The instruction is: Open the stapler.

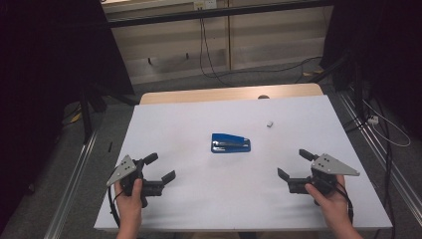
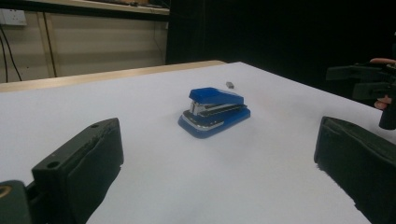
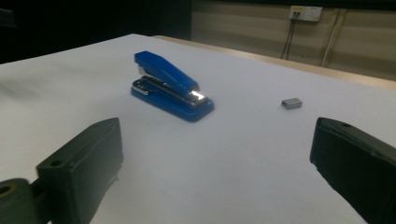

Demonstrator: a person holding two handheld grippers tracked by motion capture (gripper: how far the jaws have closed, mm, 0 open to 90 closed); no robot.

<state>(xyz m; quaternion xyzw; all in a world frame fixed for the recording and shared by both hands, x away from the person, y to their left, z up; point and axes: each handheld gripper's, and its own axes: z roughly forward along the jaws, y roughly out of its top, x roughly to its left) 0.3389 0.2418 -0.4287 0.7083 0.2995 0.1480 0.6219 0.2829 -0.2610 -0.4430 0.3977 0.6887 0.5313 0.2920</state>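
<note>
A blue stapler (image 1: 230, 143) lies in the middle of the white table (image 1: 199, 199); it also shows ahead in the left gripper view (image 2: 214, 111) and the right gripper view (image 3: 171, 85). A small grey block of staples (image 1: 269, 123) (image 3: 292, 102) (image 2: 229, 85) rests beyond it to the right. My left gripper (image 1: 160, 168) is near the front left, open and empty, held by a hand. My right gripper (image 1: 295, 164) is near the front right, likewise open with nothing between its jaws. Both point toward the stapler from a distance.
The table's wooden far edge (image 1: 229, 93) shows beyond the white cover. Cables (image 1: 209, 55) hang on the back wall, and metal rails (image 1: 373, 144) run along the floor on both sides. Dark curtains flank the scene.
</note>
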